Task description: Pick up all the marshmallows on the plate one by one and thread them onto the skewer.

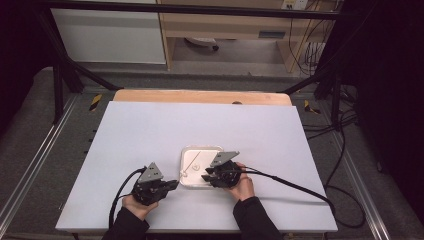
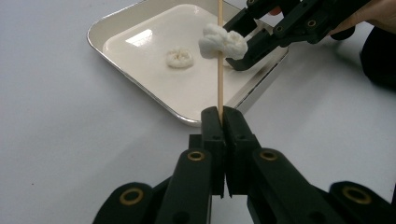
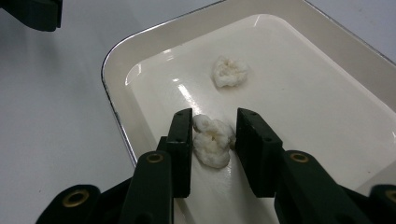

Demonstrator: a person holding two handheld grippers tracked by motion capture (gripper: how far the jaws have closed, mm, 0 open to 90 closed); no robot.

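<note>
Tabletop: pale grey tabletop (image 1: 150,135) with a shallow cream metal tray (image 1: 186,152) at lower centre of the high view.
Left claw (image 2: 222,112): clamped tight on a thin wooden skewer (image 2: 220,70), which runs straight up the left gripper view.
Right claw (image 3: 214,135): half-narrowed, its pads flanking a fluffy white cotton wad (image 3: 213,142) threaded on the skewer; contact unclear.
Second wad (image 3: 229,71): lying loose on the tray floor, farther up the frame.
Key relation: the skewer's long axis points from left claw toward right claw, so the wad likely slides along it.

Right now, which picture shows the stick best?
The left gripper view: the stick rises straight from the shut left hand-held gripper, running through a white lump over the tray. The high view shows it as a thin faint line.
</note>
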